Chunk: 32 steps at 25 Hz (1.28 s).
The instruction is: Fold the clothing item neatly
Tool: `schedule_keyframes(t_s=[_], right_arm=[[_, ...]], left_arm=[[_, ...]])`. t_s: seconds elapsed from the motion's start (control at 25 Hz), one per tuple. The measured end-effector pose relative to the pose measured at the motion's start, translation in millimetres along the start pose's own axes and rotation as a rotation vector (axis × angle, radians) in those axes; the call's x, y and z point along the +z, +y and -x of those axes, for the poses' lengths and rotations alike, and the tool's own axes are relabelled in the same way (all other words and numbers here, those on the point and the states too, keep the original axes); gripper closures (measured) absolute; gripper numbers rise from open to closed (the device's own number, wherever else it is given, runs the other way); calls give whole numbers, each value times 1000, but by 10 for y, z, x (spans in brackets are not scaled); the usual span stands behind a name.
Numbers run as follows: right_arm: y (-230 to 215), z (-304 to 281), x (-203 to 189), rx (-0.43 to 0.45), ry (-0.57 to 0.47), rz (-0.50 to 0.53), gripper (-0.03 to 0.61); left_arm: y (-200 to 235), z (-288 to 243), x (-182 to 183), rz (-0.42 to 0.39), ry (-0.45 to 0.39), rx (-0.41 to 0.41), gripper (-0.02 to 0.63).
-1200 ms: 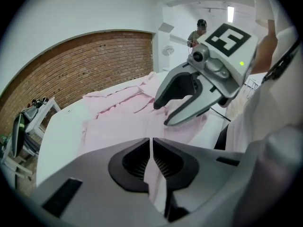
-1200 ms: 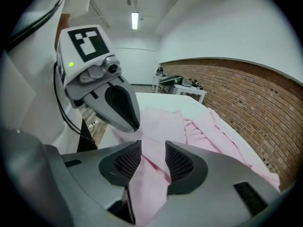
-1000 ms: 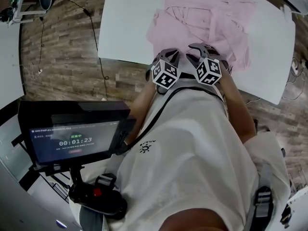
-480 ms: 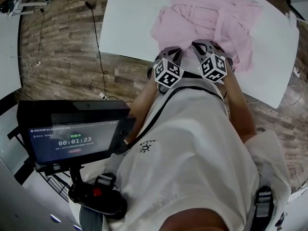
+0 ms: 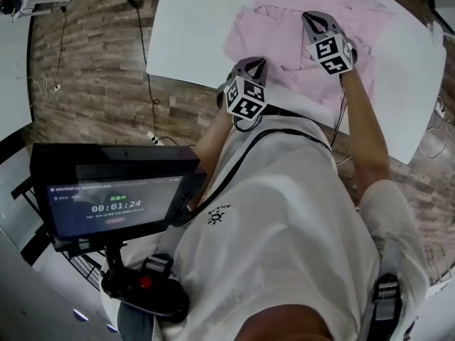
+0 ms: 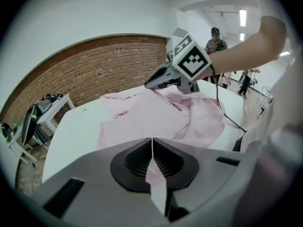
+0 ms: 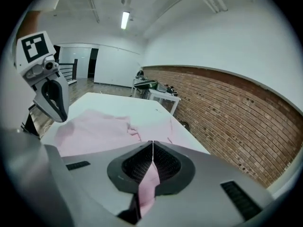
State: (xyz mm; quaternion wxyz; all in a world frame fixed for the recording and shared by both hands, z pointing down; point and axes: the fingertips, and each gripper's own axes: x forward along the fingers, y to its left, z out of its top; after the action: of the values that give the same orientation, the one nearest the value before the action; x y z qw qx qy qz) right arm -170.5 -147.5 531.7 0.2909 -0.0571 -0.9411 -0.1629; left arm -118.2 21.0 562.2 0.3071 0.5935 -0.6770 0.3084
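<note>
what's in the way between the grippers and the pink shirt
Nothing visible. The left gripper and the right gripper are each already shut on a fold of the pink shirt, and nothing else shows on the white table around it.

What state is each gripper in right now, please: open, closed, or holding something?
The left gripper is closed, pinching a fold of the pink garment.
The right gripper is closed, pinching another part of the pink garment.
</note>
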Motion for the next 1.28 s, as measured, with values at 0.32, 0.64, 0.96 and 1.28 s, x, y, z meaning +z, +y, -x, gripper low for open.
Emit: schedule_keyframes(t_s=[0.32, 0.64, 0.96, 1.28], right_arm=[[-166, -264, 53, 41, 25, 90, 568], [-315, -373, 4, -42, 38, 33, 568], [-279, -109, -69, 26, 56, -74, 500], [648, 548, -115, 388, 44, -128, 455]], left_arm=[[-125, -84, 62, -11, 20, -35, 609], [-278, -127, 153, -37, 18, -67, 609], [-387, -202, 248, -36, 5, -98, 609], [-409, -162, 123, -33, 12, -66, 609]])
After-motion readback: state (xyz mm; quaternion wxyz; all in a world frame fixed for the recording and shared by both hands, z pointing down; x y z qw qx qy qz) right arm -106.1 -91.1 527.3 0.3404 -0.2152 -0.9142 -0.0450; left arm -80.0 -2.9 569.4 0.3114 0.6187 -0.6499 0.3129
